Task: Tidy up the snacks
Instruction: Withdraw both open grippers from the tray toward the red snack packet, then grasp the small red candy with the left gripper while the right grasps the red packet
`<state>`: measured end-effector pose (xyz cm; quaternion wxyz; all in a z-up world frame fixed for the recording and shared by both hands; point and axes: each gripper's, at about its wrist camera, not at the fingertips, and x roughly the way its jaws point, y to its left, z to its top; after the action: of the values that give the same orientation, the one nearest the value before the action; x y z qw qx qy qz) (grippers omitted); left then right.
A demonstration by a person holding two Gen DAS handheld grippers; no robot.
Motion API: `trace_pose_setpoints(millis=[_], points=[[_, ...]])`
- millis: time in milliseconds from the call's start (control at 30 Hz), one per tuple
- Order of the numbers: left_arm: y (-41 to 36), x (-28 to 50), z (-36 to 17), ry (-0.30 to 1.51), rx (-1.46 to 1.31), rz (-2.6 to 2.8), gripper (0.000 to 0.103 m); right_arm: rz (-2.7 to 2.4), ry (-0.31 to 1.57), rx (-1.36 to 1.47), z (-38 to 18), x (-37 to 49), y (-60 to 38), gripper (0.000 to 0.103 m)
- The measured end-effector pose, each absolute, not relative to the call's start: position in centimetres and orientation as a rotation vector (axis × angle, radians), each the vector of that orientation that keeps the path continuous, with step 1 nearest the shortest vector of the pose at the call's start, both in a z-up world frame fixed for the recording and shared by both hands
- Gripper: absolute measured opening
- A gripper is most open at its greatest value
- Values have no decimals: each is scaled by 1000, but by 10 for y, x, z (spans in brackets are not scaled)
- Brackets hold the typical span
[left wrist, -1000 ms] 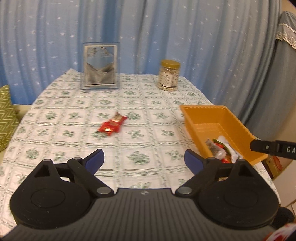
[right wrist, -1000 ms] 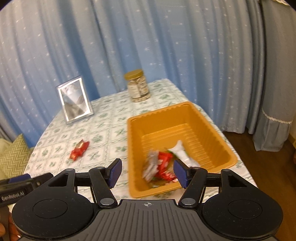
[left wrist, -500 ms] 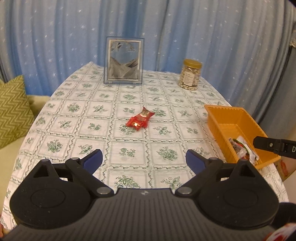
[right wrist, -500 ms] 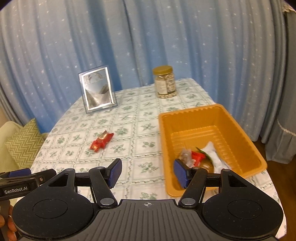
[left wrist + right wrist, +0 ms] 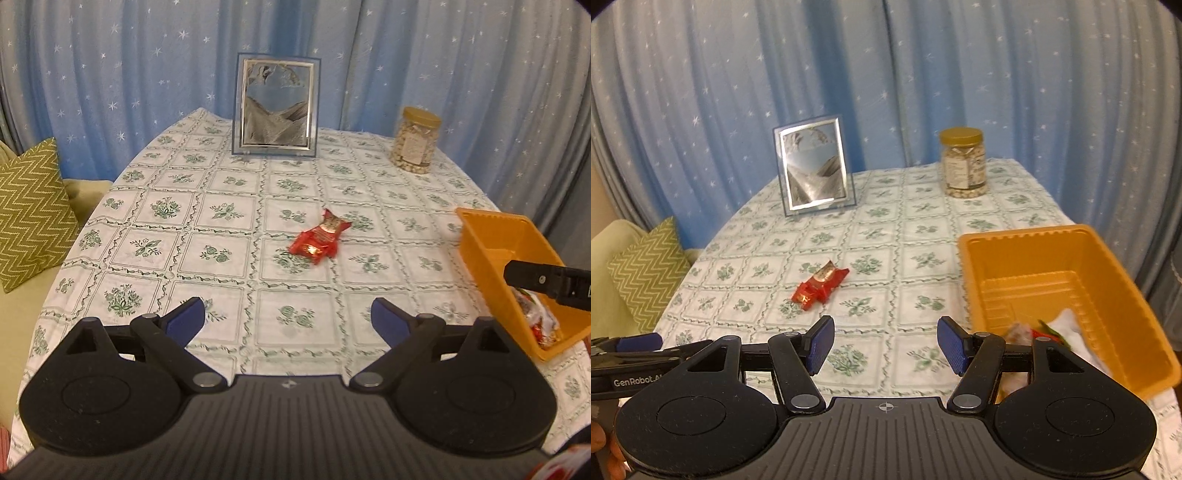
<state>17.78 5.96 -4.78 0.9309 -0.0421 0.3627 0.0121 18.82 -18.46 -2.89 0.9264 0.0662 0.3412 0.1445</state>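
Note:
A red snack packet point(image 5: 318, 239) lies alone on the flowered tablecloth, mid-table; it also shows in the right wrist view point(image 5: 819, 284). An orange tray point(image 5: 1027, 242) stands at the table's right side with several wrapped snacks point(image 5: 1039, 332) in its near end; its corner shows in the left wrist view point(image 5: 484, 236). My left gripper point(image 5: 287, 320) is open and empty, held above the near table, short of the packet. My right gripper point(image 5: 885, 344) is open and empty, beside the tray's left wall.
A framed picture point(image 5: 275, 107) and a jar with a gold lid point(image 5: 415, 140) stand at the table's far side. A green zigzag cushion point(image 5: 31, 210) lies on a seat to the left. Blue starred curtains hang behind.
Both grippers have pulled back and swung left, away from the tray. The red packet now sits nearer the centre of both views. Both jaws stay open.

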Motion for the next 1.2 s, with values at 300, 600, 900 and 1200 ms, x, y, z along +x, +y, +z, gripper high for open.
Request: trace_pose_setpoints(millis=[300, 600, 900, 1200], points=[[71, 227, -83, 747, -63, -3, 95, 331, 734, 119, -69, 243, -153, 62], [69, 276, -117, 729, 15, -100, 88, 334, 760, 122, -101, 296, -132, 62], [59, 319, -142, 726, 63, -197, 72, 335, 808, 106, -124, 331, -124, 62], [55, 340, -156, 731, 107, -273, 42, 328, 810, 88, -130, 342, -125, 61]])
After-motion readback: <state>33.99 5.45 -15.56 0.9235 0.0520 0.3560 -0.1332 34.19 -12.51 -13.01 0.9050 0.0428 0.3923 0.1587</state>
